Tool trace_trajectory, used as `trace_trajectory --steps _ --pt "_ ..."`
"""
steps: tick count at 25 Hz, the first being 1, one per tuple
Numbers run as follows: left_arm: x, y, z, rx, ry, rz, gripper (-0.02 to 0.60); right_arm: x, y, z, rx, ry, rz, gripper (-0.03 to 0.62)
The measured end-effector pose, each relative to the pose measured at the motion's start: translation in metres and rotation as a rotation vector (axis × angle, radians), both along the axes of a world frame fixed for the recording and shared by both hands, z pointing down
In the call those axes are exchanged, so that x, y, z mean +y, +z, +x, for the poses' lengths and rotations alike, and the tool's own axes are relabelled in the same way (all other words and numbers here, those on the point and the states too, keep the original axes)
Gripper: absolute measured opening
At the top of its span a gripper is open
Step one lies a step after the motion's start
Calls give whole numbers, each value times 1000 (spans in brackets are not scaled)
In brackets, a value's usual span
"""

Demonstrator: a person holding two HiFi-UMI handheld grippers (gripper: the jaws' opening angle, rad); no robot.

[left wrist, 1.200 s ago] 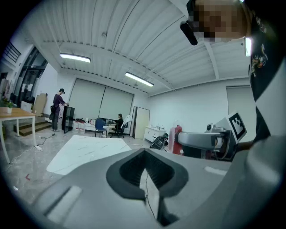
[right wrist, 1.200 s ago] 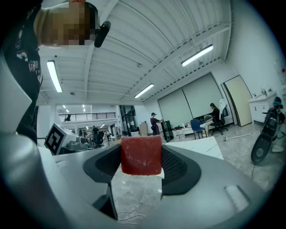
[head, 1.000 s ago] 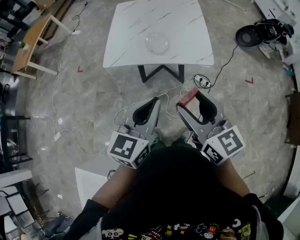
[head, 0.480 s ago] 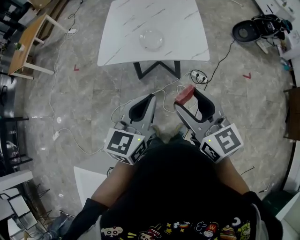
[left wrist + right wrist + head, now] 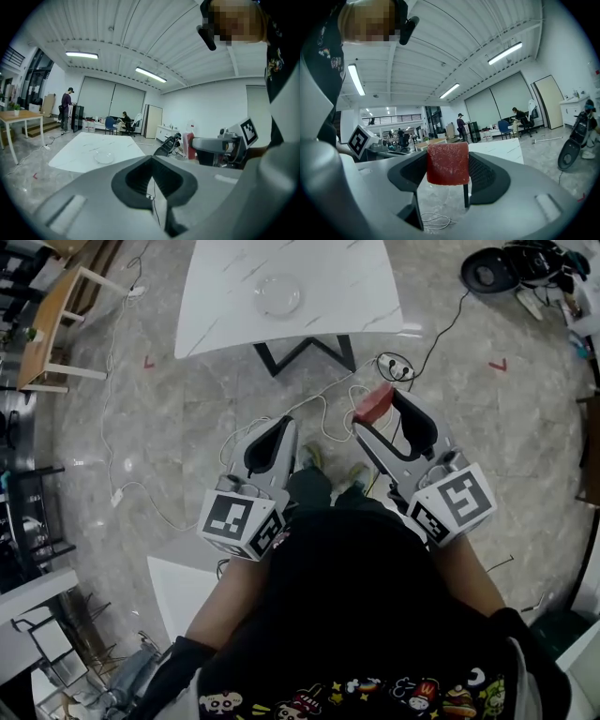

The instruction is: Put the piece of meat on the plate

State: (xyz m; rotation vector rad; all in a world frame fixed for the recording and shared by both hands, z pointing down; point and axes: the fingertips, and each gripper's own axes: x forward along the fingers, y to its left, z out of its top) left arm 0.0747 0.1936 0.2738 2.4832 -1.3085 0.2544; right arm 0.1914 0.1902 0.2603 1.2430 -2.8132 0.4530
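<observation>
We find the right tongs point(image 5: 377, 412) clamped on the piece of meat point(image 5: 447, 163), a red, squarish block held at the tips between two dark ribbed pads. In the head view the meat projects just beyond the tips, above the grey stone floor point(image 5: 169, 427) and well short of the desk point(image 5: 328, 292).

The left tongs point(image 5: 151, 158) have their jaws together at the tips, with nothing held between them. Only a diamond-shaped gap shows behind the point of contact. Both tools are held low in front of the person's dark-clothed torso point(image 5: 356, 615), side by side but apart, each pointing toward the desk.

The desk is white with faint marbling and stands on a dark frame. We note a single clear glass plate point(image 5: 278, 294) on it, near the middle of the top. The plate and the meat are well apart.

White cables point(image 5: 394, 366) lie looped on the floor between the tongs and the desk. A wooden side desk point(image 5: 42, 338) stands at the left edge of the head view. In the left gripper view we record a standing person point(image 5: 67, 110) and a seated person point(image 5: 125, 120) at the far end of the room.
</observation>
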Motion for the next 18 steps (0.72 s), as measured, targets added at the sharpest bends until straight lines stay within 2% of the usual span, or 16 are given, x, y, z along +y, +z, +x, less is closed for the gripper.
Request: trace_trajectory --steps 9,18 --pt "-34 15 5 24 13 -14 2 -24 14 -13 50 -31 -24 295" --pt "-109 24 -14 45 60 -27 2 -86 19 -49 73 -34 -38 295"
